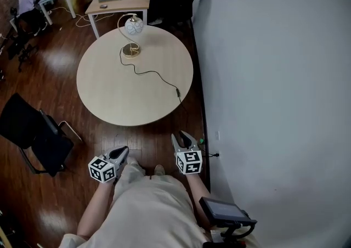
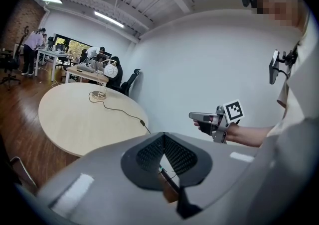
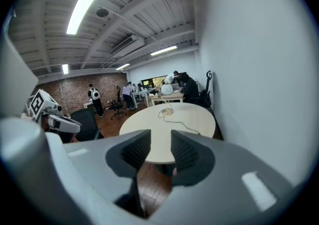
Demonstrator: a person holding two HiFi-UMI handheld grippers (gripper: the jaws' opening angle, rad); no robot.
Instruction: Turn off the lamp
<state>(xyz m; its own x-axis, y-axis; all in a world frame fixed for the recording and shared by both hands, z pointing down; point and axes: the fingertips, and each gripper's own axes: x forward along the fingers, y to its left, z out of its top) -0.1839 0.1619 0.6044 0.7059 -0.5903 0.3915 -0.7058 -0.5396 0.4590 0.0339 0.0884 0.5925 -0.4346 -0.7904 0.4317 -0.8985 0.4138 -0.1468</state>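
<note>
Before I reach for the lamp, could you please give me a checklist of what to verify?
1. The lamp upright on the table: ok.
2. The lamp lit: cannot tell.
3. The dark inline piece on the cord, probably the switch, uncovered: ok.
4. The right tool open, empty: ok.
5. The left tool shut, empty: ok.
6. Both tools over the table: not ok, short of its near edge.

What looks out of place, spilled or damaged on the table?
Nothing stands out. The gold-based white globe lamp stands upright near the far edge of the round beige table; its black cord trails loosely across the top to the near right edge. No spill or damage shows.
</note>
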